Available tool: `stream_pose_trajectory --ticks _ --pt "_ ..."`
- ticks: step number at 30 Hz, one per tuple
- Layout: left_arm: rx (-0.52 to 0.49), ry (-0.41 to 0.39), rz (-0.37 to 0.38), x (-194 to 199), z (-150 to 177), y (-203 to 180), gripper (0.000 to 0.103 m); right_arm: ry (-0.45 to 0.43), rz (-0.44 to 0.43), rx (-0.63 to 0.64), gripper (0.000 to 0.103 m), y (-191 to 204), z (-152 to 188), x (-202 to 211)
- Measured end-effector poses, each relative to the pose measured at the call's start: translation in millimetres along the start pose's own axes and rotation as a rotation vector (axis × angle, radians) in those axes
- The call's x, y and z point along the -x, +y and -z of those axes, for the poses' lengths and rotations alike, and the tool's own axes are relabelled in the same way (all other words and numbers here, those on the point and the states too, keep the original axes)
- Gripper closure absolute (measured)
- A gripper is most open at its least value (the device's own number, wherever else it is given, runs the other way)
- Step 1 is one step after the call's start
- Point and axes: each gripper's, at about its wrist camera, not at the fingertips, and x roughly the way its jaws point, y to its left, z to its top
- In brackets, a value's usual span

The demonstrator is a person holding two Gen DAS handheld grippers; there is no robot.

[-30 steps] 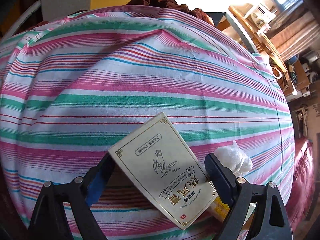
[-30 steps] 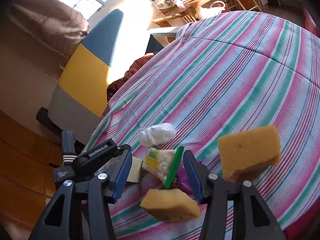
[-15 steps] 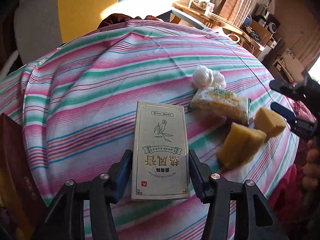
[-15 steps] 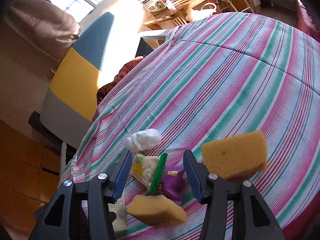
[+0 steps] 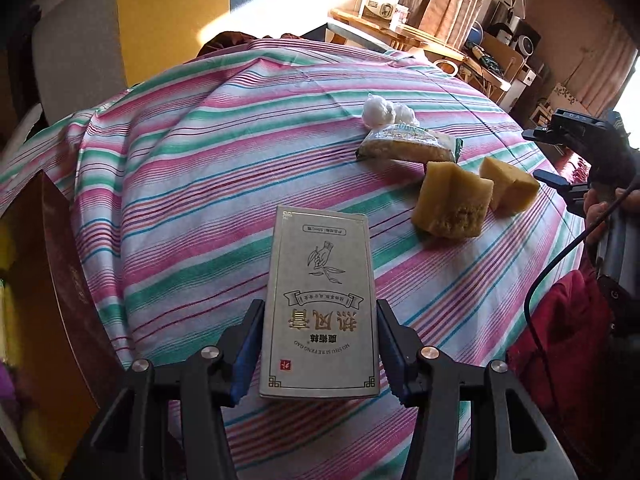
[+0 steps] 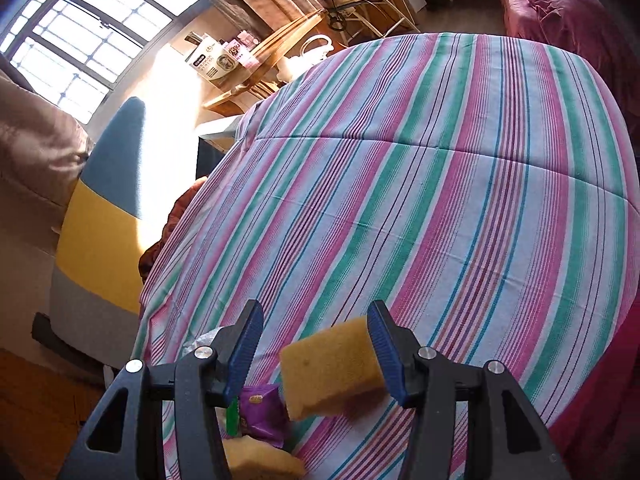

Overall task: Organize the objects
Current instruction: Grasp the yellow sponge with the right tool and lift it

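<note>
My left gripper (image 5: 318, 308) is shut on a cream box with gold print (image 5: 320, 272), holding it a little above the striped cloth (image 5: 208, 168). Beyond it lie two yellow sponges (image 5: 452, 204) (image 5: 508, 188), a snack packet (image 5: 404, 146) and a white plastic wad (image 5: 380, 110). My right gripper (image 6: 315, 312) (image 5: 546, 156) straddles one yellow sponge (image 6: 332, 364). Its jaws are opening: the right pad is at the sponge's edge, the left pad stands apart. A purple packet (image 6: 262, 408) and the other sponge (image 6: 260, 460) lie by its left finger.
A brown open carton (image 5: 48, 280) stands at the cloth's left edge. A yellow and blue padded panel (image 6: 104, 220) rises behind the table. A wooden desk with boxes (image 5: 400, 32) is at the back. A person's hand (image 5: 600, 212) and red fabric (image 5: 568, 320) are at the right.
The left gripper closed on the box, squared it between the pads and drew back across the cloth. The right gripper slid from the snack packets to the sponge and widened.
</note>
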Motion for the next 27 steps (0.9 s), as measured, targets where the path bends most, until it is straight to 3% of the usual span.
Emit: stream_pose_trajectory --ticks 7,18,21,23,27 --pt "0.009 0.007 -0.011 -6 2 4 0.051 0.034 0.054 0.044 0.020 4 0 -12" --pt "0.039 0.025 -0.002 -14 1 8 0.051 0.102 0.312 0.445 0.018 53 29 -44" --pt "0.038 0.021 -0.005 -15 1 8 0.051 0.132 0.367 0.481 0.019 51 31 -54" --pt "0.034 0.013 -0.007 -15 1 8 0.051 0.186 0.411 0.495 0.027 47 34 -65" --pt "0.058 -0.012 -0.003 -10 3 12 0.052 0.147 0.425 0.491 0.031 47 30 -62"
